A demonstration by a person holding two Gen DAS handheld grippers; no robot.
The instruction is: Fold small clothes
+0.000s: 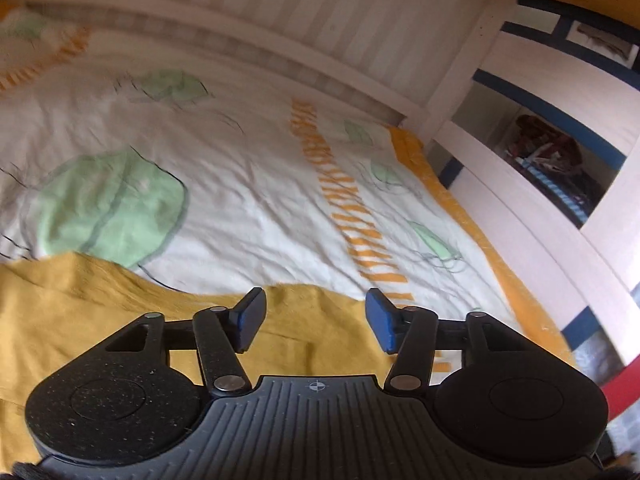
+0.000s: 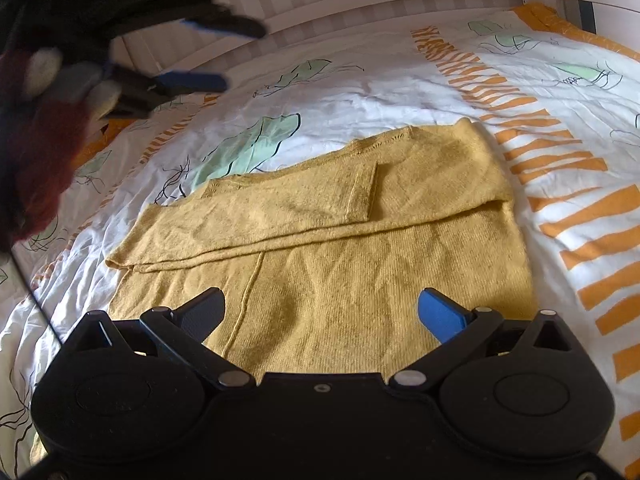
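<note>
A mustard-yellow knit sweater (image 2: 320, 232) lies flat on the bed, its sleeves folded across the upper body. My right gripper (image 2: 322, 314) is open and empty, hovering over the sweater's lower part. My left gripper (image 1: 316, 320) is open and empty above an edge of the same sweater (image 1: 100, 312). The left gripper also shows blurred in the right wrist view (image 2: 204, 56), raised at the upper left, clear of the sweater, held by a hand in a dark red sleeve.
The sweater rests on a white duvet (image 2: 360, 80) with green leaf prints and orange stripes. A white slatted bed rail (image 1: 280, 20) runs along the far side. A white and blue shelf unit (image 1: 560, 152) with clutter stands beyond the bed's end.
</note>
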